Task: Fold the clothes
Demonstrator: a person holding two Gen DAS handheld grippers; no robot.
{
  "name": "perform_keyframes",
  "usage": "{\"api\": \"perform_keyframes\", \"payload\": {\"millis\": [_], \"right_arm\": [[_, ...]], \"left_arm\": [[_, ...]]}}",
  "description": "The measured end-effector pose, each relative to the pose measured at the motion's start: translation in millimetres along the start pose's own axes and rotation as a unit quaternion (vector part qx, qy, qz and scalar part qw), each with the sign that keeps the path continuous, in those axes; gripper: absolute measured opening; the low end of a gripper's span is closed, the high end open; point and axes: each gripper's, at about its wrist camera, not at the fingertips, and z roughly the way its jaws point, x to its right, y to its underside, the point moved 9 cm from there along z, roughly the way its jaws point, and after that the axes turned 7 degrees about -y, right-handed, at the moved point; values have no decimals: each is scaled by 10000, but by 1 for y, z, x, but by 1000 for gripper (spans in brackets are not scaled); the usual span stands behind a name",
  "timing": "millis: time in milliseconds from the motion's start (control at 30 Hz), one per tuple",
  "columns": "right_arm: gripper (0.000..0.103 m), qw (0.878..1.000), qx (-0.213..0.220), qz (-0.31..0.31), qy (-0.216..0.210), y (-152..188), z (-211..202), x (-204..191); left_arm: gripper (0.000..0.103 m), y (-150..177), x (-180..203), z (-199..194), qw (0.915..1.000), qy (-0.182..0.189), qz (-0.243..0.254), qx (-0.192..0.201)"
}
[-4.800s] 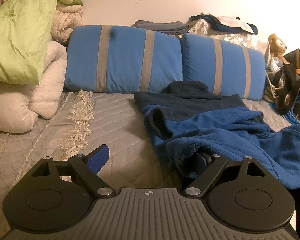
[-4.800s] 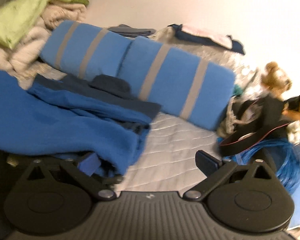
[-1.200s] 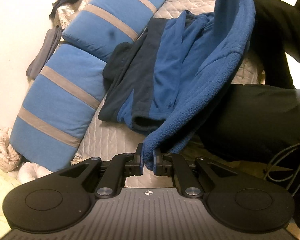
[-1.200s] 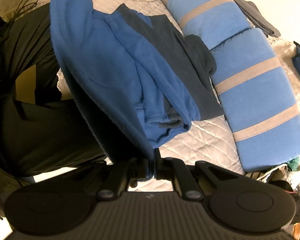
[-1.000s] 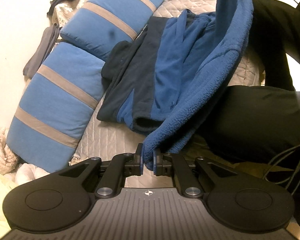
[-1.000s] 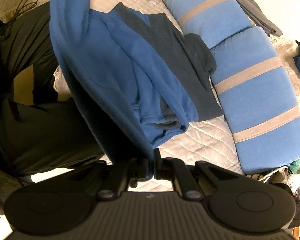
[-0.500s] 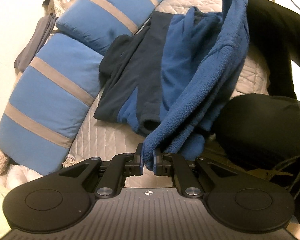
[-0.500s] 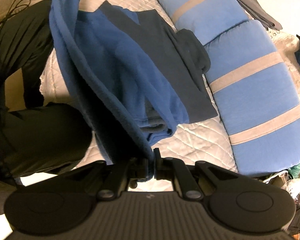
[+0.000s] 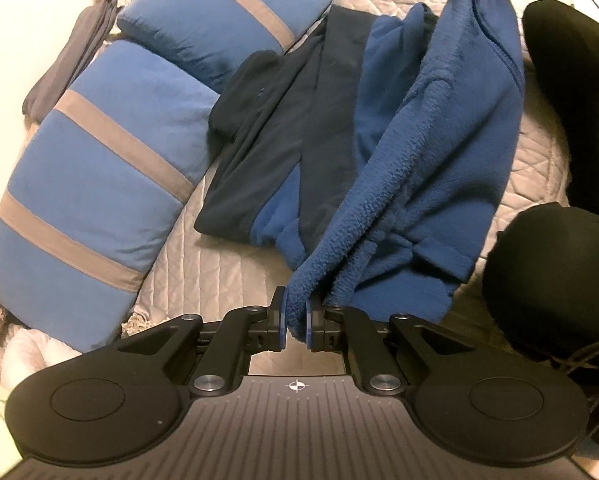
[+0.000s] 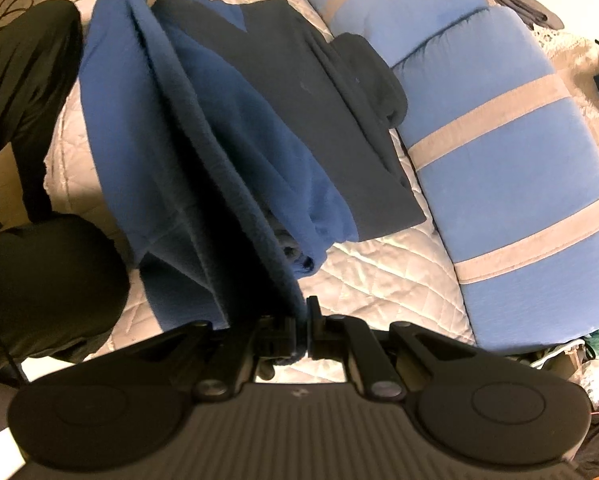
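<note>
Above the grey quilted bed (image 9: 227, 276), both hand-held grippers lift a garment.
Left hand-held gripper (image 9: 295, 318) and right hand-held gripper (image 10: 301, 330) each clamp the blue fleece jacket (image 9: 431, 168) hem, near two blue grey-striped pillows (image 9: 99, 176).

Readable text: none on any surface.
Gripper bodies: only a small crosshair mark, no letters.
Fabrics: no visible labels or brands.

I see two blue pillows (image 9: 99, 168) with grey stripes lying end to end on a quilted grey bed (image 9: 219, 272).
</note>
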Motion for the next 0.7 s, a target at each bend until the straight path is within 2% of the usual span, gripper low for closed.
{"api": "perform_keyframes", "payload": {"millis": [367, 700], "right_arm": [[5, 9992, -298, -163, 203, -8, 23, 9], [5, 9984, -365, -234, 368, -13, 26, 18]], "left_arm": [[9, -1, -2, 20, 9999, -81, 95, -74], [9, -7, -13, 30, 9996, -256, 116, -73]]}}
